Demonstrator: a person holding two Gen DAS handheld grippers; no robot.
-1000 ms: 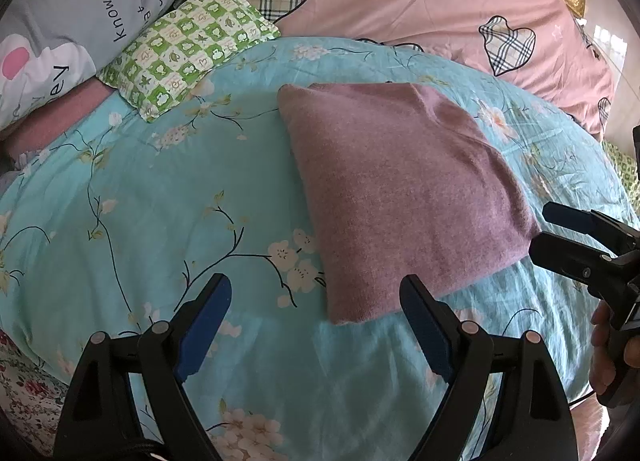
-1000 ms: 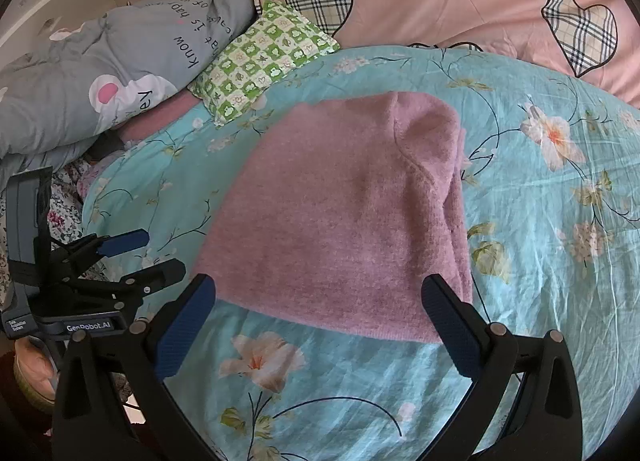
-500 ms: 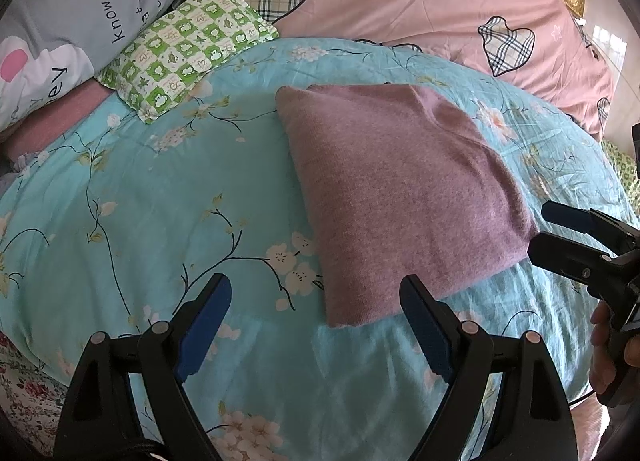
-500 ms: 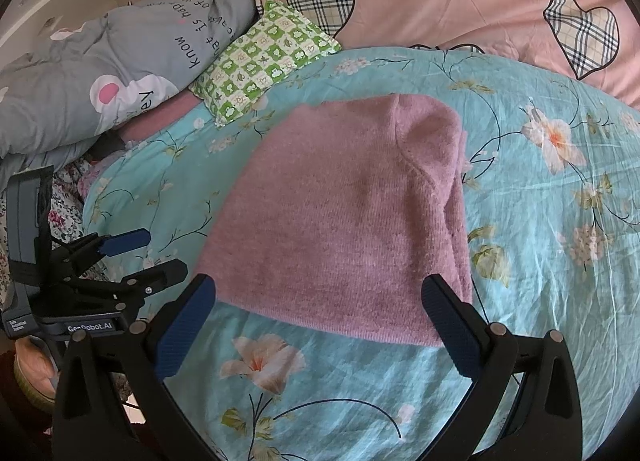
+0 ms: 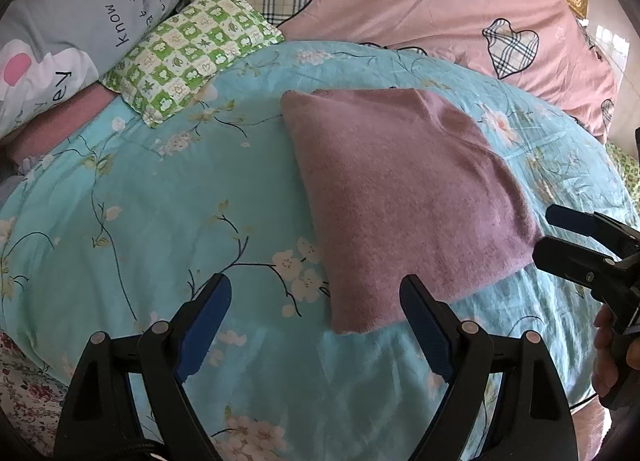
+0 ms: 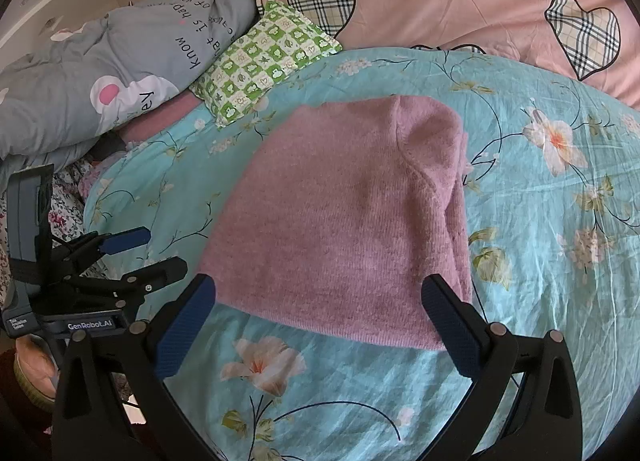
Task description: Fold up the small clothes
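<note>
Folded mauve knit garment [image 6: 344, 221] lies flat on turquoise floral bedsheet [image 5: 160, 201], ready for next fold; left gripper [image 5: 316, 317] & right gripper [image 6: 320, 313] both wide open, empty, hovering at its near edge.

Both views look forward and down along their own fingers from near the front edge of the bed [image 5: 140, 189]. The left wrist view sits toward the front-left and faces the pillows at the back edge. The right wrist view sits further right, close over the folded mauve garment [image 6: 340, 221]. They share that garment [image 5: 404, 189], the green checked pillow [image 5: 188, 49] [image 6: 264, 61] and the floral cover.
</note>
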